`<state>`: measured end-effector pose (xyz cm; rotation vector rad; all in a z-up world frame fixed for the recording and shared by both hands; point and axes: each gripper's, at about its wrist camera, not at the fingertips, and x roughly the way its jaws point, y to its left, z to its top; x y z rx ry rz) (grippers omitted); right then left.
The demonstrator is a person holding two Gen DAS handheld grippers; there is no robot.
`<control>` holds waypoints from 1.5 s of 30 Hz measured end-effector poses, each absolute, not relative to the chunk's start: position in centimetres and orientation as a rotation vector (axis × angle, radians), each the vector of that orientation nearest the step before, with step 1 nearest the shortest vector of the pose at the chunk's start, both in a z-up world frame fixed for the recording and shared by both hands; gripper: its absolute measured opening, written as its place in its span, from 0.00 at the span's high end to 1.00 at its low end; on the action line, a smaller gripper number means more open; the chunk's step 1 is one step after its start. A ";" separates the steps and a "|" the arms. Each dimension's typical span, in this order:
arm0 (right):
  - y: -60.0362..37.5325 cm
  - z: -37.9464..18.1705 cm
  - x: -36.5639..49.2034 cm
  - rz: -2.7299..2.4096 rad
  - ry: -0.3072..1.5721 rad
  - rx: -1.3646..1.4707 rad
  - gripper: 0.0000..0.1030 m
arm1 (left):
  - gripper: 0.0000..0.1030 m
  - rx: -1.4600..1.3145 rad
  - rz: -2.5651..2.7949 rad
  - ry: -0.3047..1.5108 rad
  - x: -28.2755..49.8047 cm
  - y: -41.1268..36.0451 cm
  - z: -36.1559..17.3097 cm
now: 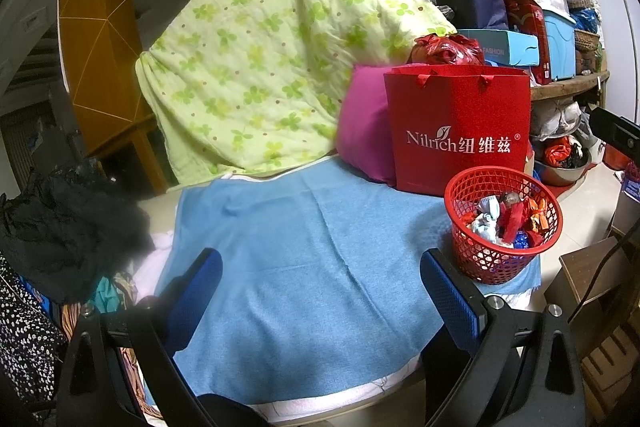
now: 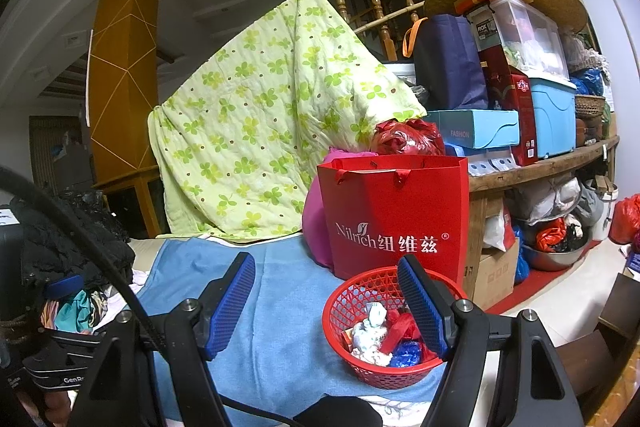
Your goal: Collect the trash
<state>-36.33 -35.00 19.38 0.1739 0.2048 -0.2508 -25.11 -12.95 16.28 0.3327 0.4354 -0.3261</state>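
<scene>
A red mesh basket (image 1: 480, 259) stands on the right end of a blue cloth (image 1: 288, 247) and holds crumpled wrappers and paper scraps (image 1: 504, 219). My left gripper (image 1: 326, 271) is open over the bare cloth, with the basket just right of its right finger and nothing between its blue pads. In the right wrist view, my right gripper (image 2: 328, 303) is also open and empty. Its right finger (image 2: 420, 307) overlaps the basket (image 2: 376, 375), whose trash (image 2: 376, 337) shows beside it. No loose trash shows on the cloth (image 2: 280, 327).
A red paper bag (image 1: 460, 131) and a pink cushion (image 1: 360, 135) stand right behind the basket. A green flowered quilt (image 1: 260, 59) hangs at the back. Black clothing (image 1: 68, 219) is piled on the left. Crowded shelves (image 2: 540, 163) and a dark wooden stool (image 1: 592, 275) lie to the right.
</scene>
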 end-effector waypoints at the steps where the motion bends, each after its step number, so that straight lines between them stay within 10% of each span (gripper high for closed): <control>1: -35.0 19.4 -36.3 -0.251 0.204 0.173 0.25 | 0.04 0.334 -0.325 0.434 -25.1 -13.0 16.3; 45: -36.9 18.2 -36.7 -0.294 0.196 0.193 0.25 | 0.04 0.387 -0.344 0.419 -25.4 -15.3 16.4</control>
